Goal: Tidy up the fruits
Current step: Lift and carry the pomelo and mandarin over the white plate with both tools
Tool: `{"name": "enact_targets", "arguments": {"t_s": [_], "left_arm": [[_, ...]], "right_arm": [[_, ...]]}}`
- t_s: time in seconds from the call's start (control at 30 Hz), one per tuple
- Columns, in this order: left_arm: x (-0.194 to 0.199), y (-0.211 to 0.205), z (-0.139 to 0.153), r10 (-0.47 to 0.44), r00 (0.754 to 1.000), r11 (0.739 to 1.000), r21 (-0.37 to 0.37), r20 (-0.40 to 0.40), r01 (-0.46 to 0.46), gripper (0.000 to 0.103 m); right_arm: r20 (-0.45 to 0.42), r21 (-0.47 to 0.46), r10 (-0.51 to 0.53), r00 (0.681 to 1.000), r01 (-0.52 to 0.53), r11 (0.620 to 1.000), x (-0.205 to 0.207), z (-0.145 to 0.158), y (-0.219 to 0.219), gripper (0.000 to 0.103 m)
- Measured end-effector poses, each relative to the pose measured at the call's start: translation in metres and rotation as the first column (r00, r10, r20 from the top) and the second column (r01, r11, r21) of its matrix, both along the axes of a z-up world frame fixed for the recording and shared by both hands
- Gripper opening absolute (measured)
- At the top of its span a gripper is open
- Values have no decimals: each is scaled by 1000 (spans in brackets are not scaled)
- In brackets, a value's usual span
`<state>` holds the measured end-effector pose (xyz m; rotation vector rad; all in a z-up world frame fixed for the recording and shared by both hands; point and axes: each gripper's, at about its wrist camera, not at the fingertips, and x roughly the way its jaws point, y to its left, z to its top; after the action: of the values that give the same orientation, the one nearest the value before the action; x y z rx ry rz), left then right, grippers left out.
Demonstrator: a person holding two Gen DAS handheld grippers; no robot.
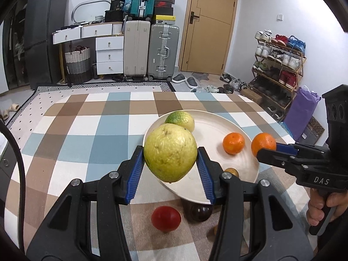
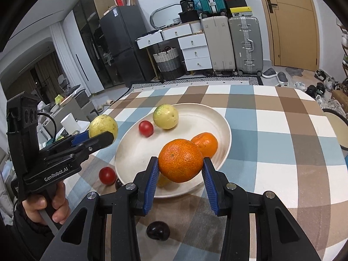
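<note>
My left gripper is shut on a large yellow-green guava, held above the near rim of a cream plate. On the plate lie a second guava, a mandarin and a small red tomato. My right gripper is shut on another mandarin, held over the plate's near side. In the right wrist view the left gripper carries its guava at the plate's left edge. In the left wrist view the right gripper comes in from the right.
On the checked tablecloth in front of the plate lie a red tomato, dark round fruits and a small brown fruit. A person's hand grips each handle. Suitcases, drawers and a shoe rack stand behind the table.
</note>
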<state>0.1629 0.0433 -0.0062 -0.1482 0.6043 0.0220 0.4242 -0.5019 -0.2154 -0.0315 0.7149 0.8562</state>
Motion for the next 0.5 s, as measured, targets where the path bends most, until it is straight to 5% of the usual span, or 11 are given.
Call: {"name": "enact_targets", "arguments": {"t_s": [0.5], "left_arm": [[8,-12,-13,-24,1000,999,33,-19,24,46]], "right_arm": [[-18,-24,-20,1000,20,1000,12,-14,4,41]]}}
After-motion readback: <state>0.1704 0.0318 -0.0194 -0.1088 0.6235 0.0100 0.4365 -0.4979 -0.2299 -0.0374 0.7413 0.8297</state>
